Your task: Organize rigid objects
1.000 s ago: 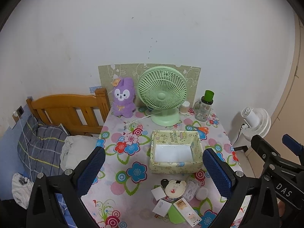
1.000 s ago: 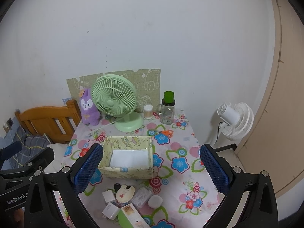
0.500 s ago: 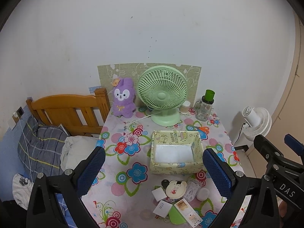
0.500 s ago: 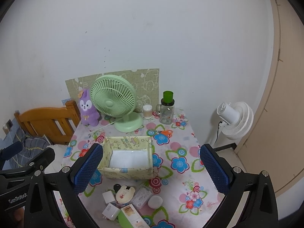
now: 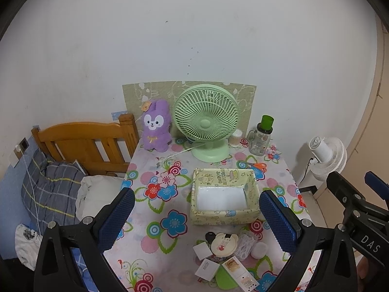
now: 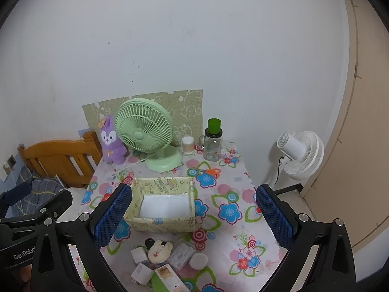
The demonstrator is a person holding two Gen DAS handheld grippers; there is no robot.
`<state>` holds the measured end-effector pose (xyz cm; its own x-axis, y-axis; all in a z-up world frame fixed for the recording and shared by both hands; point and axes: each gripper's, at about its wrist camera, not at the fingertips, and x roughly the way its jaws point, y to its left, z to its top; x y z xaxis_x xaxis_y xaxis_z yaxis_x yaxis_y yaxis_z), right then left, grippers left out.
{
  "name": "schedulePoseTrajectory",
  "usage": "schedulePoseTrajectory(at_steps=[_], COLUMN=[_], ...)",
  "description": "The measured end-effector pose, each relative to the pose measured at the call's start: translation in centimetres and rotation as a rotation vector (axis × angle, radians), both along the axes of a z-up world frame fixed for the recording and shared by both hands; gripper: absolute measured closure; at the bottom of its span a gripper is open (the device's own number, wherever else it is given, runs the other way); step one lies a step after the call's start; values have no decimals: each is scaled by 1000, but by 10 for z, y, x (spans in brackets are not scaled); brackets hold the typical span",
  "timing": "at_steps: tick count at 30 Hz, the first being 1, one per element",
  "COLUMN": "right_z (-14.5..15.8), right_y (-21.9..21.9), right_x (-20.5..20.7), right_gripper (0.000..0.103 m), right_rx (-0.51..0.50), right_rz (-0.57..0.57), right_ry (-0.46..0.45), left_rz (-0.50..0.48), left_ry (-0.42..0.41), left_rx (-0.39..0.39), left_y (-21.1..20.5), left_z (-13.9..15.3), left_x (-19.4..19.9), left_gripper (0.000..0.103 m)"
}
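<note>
The left gripper (image 5: 197,215) and the right gripper (image 6: 193,215) hang above the near edge of the floral table (image 5: 155,170), each with jaws spread wide and nothing between them. Directly ahead of both, the yellow patterned box (image 5: 223,215) sits open and holds nothing but its white lining. Below the fingertips, nearer than the box, lies a cluster of small items (image 6: 167,260): white adapters, a bear-shaped case, a white puck. Beyond the box stands a green fan (image 5: 206,121).
</note>
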<state>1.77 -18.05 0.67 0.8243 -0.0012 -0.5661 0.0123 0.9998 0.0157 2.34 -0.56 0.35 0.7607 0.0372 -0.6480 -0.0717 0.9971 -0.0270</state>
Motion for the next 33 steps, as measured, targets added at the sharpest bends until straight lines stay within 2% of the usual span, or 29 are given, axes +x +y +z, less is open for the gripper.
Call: schedulePoseTrajectory(at_steps=[23,30,33], right_z=[2,-4,-11], right_y=[2,2,1], right_x=[6,9,9], right_gripper=[0,0,0], right_rx=[3,1,7], right_rz=[3,12,21], right_ry=[1,6,13], left_rz=[-8,-17,-22], left_ry=[-5,7,27], left_rx=[3,-16,-47], left_y=[-3,-1,1], left_z=[-1,-8,-15], left_x=[1,1,1], left_gripper=[0,0,0])
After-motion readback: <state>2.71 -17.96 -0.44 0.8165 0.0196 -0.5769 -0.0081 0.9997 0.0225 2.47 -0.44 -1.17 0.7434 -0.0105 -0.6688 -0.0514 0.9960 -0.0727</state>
